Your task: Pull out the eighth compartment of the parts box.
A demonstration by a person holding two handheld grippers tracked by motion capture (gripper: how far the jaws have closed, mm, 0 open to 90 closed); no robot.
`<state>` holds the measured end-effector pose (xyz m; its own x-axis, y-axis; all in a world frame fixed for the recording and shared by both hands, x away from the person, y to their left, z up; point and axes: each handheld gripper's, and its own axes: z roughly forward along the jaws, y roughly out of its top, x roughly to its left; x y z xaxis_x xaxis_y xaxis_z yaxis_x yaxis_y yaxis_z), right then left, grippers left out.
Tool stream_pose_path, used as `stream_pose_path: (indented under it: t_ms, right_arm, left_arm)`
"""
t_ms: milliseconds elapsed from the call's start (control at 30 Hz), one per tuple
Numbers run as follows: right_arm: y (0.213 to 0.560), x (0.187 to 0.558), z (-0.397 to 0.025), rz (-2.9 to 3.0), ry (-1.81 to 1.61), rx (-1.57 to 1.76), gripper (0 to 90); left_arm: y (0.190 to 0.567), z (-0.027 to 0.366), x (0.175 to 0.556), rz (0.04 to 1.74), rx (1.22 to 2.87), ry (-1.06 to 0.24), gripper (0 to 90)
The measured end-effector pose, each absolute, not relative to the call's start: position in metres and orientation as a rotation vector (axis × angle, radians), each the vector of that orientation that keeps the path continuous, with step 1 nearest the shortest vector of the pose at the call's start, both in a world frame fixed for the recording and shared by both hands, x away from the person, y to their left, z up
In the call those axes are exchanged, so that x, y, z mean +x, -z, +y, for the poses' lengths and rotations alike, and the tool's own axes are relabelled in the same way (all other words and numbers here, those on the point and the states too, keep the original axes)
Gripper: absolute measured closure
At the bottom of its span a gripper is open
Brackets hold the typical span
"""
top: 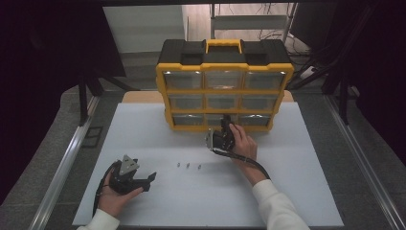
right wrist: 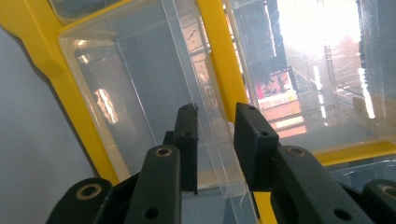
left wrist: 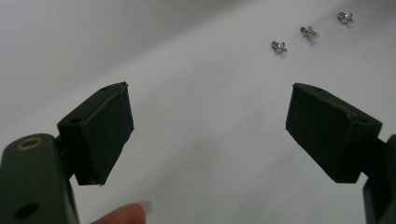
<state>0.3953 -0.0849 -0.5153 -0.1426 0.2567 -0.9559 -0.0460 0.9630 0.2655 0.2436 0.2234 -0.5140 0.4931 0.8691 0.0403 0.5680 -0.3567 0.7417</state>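
The clear drawer [right wrist: 219, 154] in the bottom row of the yellow organizer [top: 224, 67] sits between the right gripper [right wrist: 215, 116] jaws, which are nearly closed on its front edge. The left gripper [left wrist: 210, 116] rests wide open and empty on the white table [top: 297, 191], near three small screws [left wrist: 306, 31].

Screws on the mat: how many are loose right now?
3, in a short row mid-mat: screw one, screw two, screw three. Drawers could hide more.

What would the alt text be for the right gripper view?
The right gripper has its two black jaws set either side of the front lip of a clear plastic drawer in a yellow-framed organizer, a narrow gap between them. A neighbouring clear drawer glares with reflected light.
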Motion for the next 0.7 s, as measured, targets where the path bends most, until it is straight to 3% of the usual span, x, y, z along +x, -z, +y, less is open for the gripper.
stream_pose_path:
  t_ms: [700]
  right_arm:
    - [0.5162,0.3871,-0.0858,1.682,-0.277,0.150,70.5]
  left_arm:
    - [0.5137,0.2219,0.2448,1.167,2.069,-0.572,15.4]
